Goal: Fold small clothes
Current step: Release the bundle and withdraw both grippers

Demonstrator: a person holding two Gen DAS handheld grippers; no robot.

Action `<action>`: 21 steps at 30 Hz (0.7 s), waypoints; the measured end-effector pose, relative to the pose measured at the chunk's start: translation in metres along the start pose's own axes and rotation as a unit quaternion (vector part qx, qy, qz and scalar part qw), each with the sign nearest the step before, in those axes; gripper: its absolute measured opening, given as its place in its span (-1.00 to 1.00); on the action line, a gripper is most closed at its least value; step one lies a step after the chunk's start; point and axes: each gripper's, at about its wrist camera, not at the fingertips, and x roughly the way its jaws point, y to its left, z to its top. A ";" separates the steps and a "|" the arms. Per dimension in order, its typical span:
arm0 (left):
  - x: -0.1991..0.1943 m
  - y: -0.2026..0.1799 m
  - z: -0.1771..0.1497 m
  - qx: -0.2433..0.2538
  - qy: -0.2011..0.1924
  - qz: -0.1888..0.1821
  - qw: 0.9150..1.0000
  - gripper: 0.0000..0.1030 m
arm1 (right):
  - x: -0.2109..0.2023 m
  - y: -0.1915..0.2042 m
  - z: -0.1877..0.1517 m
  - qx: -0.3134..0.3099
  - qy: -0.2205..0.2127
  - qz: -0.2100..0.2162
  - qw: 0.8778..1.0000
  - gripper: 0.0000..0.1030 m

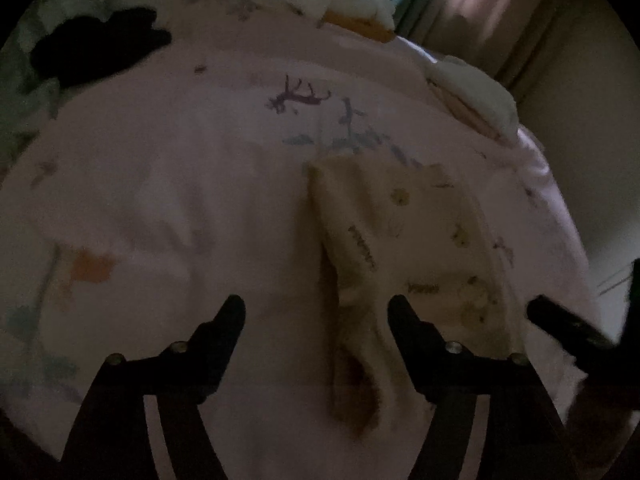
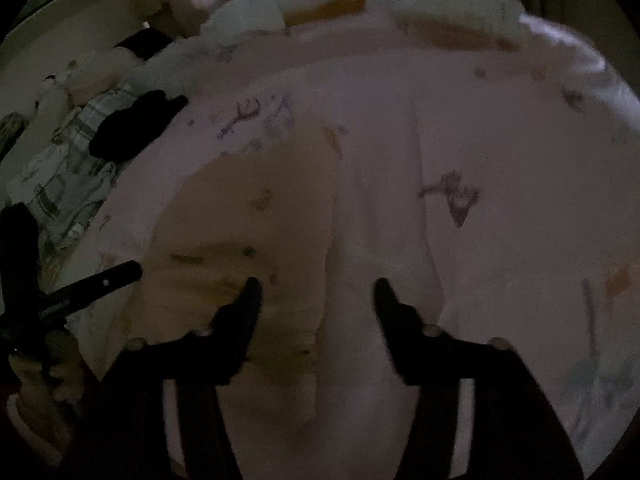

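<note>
A small cream garment (image 1: 404, 240) with little yellow flower prints lies folded on the pink bed sheet (image 1: 168, 184). My left gripper (image 1: 318, 308) hovers above its near left edge, jaws wide apart, gripping nothing; the right fingertip (image 1: 400, 308) overlaps the cloth in the picture. In the right wrist view the same garment (image 2: 248, 216) lies left of centre, blurred. My right gripper (image 2: 318, 292) stands open over its right edge, left fingertip (image 2: 250, 292) above the cloth, right fingertip over bare sheet. Each gripper shows at the other view's edge, the left gripper (image 2: 100, 280) included.
A black garment (image 1: 100, 46) lies at the far left of the bed, beside a checked pale cloth pile (image 2: 68, 172). White and orange folded items (image 1: 320, 0) sit along the bed's far edge, with more (image 1: 476, 92) at the right. Curtains (image 1: 480, 4) hang behind.
</note>
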 end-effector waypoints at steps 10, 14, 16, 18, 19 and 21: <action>-0.008 -0.018 -0.007 0.048 0.000 -0.005 0.999 0.68 | -0.015 0.024 0.005 -0.011 0.010 0.008 1.000 0.71; -0.017 -0.023 -0.007 0.063 -0.028 -0.002 0.998 0.97 | -0.018 0.027 0.005 -0.015 0.006 -0.006 1.000 0.79; -0.022 -0.025 -0.007 0.068 -0.039 -0.002 0.997 0.97 | -0.019 0.032 0.005 -0.023 0.003 -0.013 1.000 0.82; -0.027 -0.026 -0.006 0.061 -0.045 -0.012 0.997 0.97 | -0.023 0.034 0.004 -0.025 -0.002 -0.011 1.000 0.86; -0.028 -0.026 -0.006 0.056 -0.045 -0.014 0.997 0.97 | -0.024 0.034 0.003 -0.024 -0.003 -0.010 1.000 0.87; -0.030 -0.029 -0.006 0.056 -0.045 -0.011 0.997 0.97 | -0.025 0.035 0.003 -0.025 -0.005 -0.015 1.000 0.88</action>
